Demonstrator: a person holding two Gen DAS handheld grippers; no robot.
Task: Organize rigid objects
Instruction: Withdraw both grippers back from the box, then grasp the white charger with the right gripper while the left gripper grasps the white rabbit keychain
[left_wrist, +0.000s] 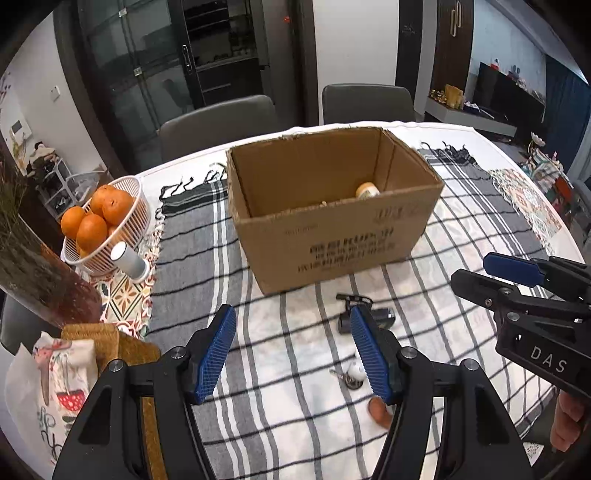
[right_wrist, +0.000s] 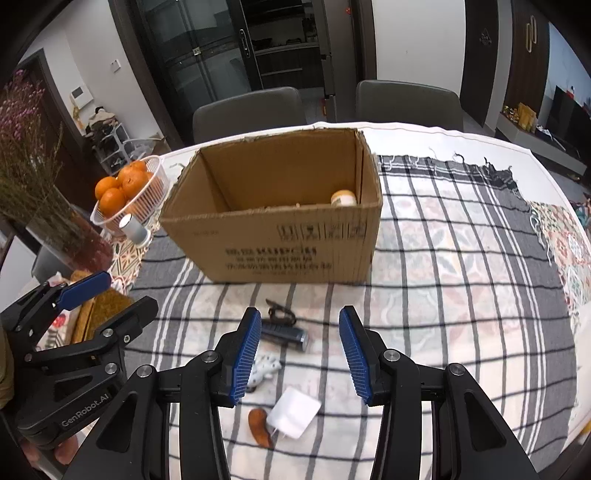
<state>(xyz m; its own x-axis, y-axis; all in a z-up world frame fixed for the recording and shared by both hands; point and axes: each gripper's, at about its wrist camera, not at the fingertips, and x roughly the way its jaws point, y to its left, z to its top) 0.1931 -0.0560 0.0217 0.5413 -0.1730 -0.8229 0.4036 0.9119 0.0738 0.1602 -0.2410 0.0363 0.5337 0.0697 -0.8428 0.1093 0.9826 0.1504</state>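
A few small things lie on the striped cloth (right_wrist: 443, 295) in front of the brown box (right_wrist: 273, 243): a black tube (right_wrist: 284, 336), a black clip (right_wrist: 280, 314), a little white toy (right_wrist: 266, 367), a white plug block (right_wrist: 293, 411) and a brown lump (right_wrist: 260, 424). A small jar (right_wrist: 343, 198) sits inside the box, in its right corner. The right claw (right_wrist: 300, 317) hangs over the small things, spread and empty. The left claw (left_wrist: 291, 317) is beside it, also spread and empty. A white basket (left_wrist: 136, 192) of oranges (left_wrist: 92, 229) stands left of the box on the worktop (right_wrist: 461, 144).
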